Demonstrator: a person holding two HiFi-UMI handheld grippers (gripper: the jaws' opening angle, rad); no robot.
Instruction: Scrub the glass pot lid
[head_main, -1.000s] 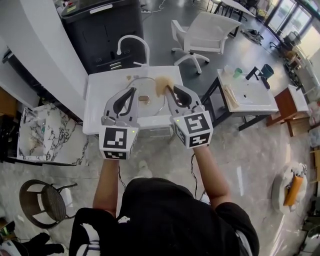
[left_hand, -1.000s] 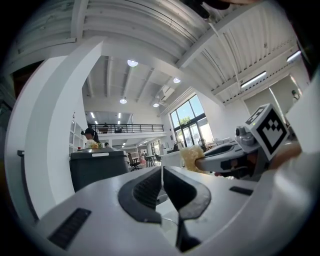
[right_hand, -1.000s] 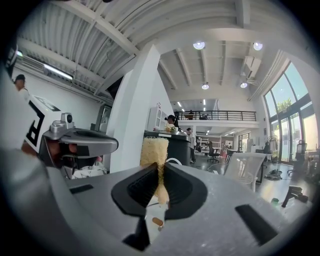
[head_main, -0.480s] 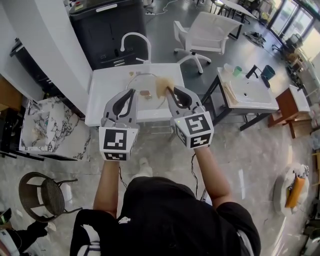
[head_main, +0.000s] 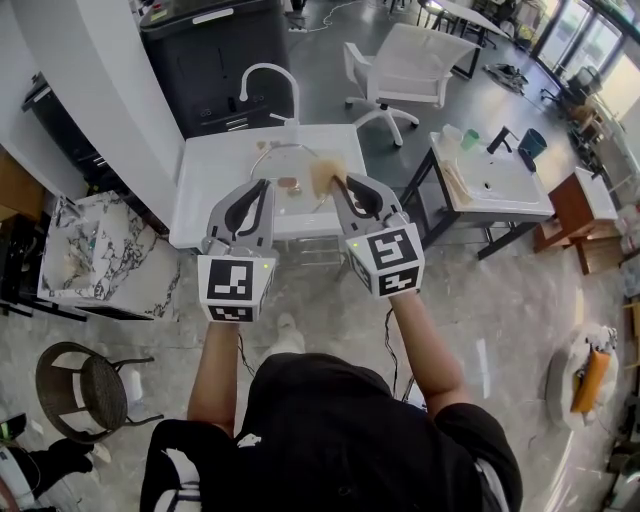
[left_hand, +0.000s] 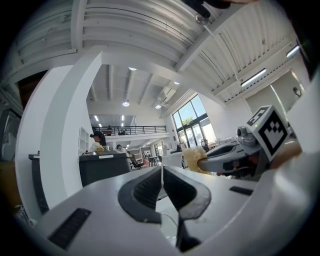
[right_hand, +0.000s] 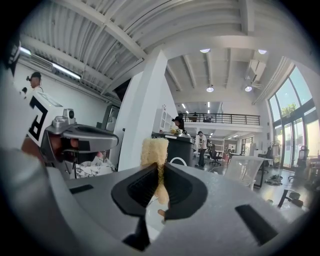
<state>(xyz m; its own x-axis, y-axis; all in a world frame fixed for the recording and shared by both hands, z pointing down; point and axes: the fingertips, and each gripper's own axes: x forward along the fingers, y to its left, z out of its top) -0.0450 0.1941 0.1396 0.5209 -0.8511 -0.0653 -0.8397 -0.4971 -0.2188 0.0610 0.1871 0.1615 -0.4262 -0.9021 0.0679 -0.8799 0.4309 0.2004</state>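
The glass lid lies flat on the white desk, below a curved faucet at the desk's far edge. A small brown knob sits at its centre.

The right gripper has its jaws closed on a yellow sponge. In its own view the sponge stands pinched between the dark pads and sticks out above them. From the head view the sponge is over the lid's right rim; whether it touches the glass cannot be told.

The left gripper is held over the lid's left side, just beside the right one. Its jaws are closed together with nothing between them.

A white chair stands beyond the desk.
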